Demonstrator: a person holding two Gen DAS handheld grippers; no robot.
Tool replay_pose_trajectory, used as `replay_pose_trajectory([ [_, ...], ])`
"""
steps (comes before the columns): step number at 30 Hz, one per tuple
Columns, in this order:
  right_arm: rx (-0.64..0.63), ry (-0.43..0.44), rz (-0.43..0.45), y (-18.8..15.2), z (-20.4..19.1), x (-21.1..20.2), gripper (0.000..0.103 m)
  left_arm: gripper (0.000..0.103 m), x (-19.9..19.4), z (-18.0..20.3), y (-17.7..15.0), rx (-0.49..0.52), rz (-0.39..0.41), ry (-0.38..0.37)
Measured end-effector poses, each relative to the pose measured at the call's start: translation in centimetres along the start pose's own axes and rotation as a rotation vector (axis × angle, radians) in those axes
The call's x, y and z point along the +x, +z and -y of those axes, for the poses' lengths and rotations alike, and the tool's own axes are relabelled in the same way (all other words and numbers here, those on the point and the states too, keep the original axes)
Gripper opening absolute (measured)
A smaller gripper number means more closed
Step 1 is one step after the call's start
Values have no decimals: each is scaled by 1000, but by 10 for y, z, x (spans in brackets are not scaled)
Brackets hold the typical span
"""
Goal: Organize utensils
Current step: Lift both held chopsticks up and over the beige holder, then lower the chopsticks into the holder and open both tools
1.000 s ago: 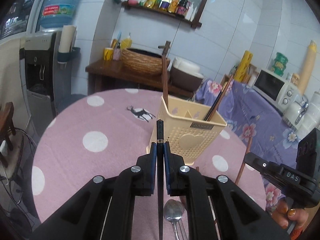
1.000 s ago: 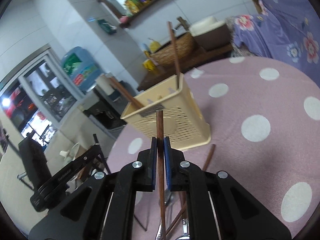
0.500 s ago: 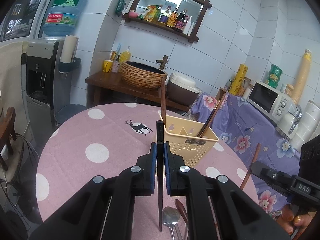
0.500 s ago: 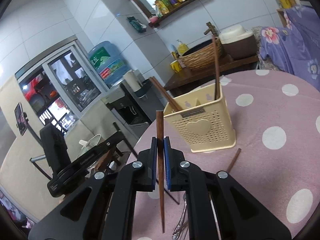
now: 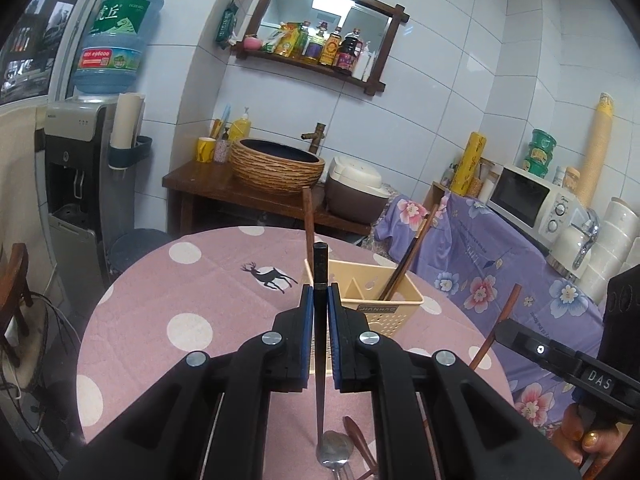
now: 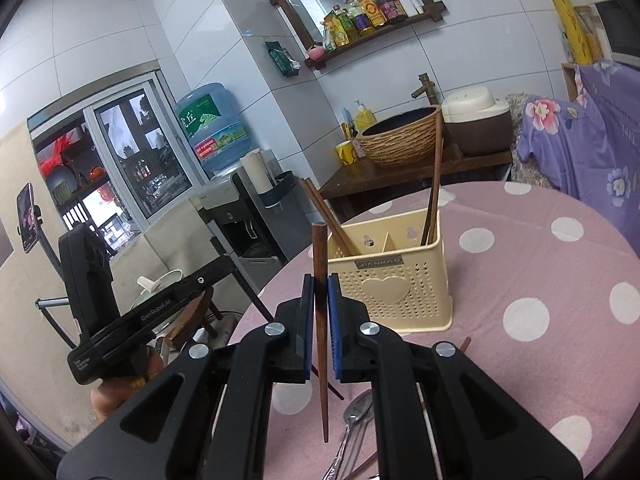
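Chopsticks stand pinched in both grippers above a round table covered in pink cloth with white polka dots (image 5: 192,280). In the left wrist view, the left gripper (image 5: 320,300) sits at the lower centre of the frame, its blue-padded jaws clamped on a thin, dark, almost black chopstick (image 5: 320,272) that stands upright, its blunt end above the pads and its tip hanging down toward the bottom edge. In the right wrist view, the right gripper (image 6: 321,292) is likewise closed on a reddish-brown wooden chopstick (image 6: 320,256), upright, its tapered point low in the frame.

A cream perforated plastic utensil caddy with a heart on its front and inner dividers (image 6: 396,284) stands on the table just right of centre in the right wrist view and behind the left gripper's pads in the left wrist view (image 5: 376,300). Brown chopsticks already stand in it: one in its right compartment (image 6: 434,184), leaning slightly, and a pair in its left compartment (image 6: 328,216), slanting toward the upper left.

A silver metal spoon (image 6: 356,412) lies on the cloth at the bottom of the frame, below the right gripper. A loose brown chopstick (image 6: 466,342) lies near the caddy's lower right corner, mostly hidden by the gripper.
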State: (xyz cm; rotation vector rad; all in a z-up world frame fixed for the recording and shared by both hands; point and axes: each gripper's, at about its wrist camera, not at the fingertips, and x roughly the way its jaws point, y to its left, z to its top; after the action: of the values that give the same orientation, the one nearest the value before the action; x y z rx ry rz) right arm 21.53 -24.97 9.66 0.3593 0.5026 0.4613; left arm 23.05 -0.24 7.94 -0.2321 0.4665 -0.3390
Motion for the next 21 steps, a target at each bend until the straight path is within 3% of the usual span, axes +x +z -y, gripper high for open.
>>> replay_pose_trajectory([
  [4, -54, -19, 28, 18, -8, -8, 8, 8, -3, 4, 18, 2, -7, -48],
  [10, -114, -60, 90, 70, -20, -18, 8, 8, -19, 22, 71, 47, 73, -99],
  [16, -128, -134, 237, 152, -32, -20, 8, 8, -12, 44, 135, 68, 190, -68],
  [19, -147, -190, 295, 169, -35, -10, 8, 8, 6, 51, 144, 82, 215, -17],
  [21, -153, -215, 289, 169, -31, 5, 8, 8, 22, 50, 139, 83, 195, 2],
])
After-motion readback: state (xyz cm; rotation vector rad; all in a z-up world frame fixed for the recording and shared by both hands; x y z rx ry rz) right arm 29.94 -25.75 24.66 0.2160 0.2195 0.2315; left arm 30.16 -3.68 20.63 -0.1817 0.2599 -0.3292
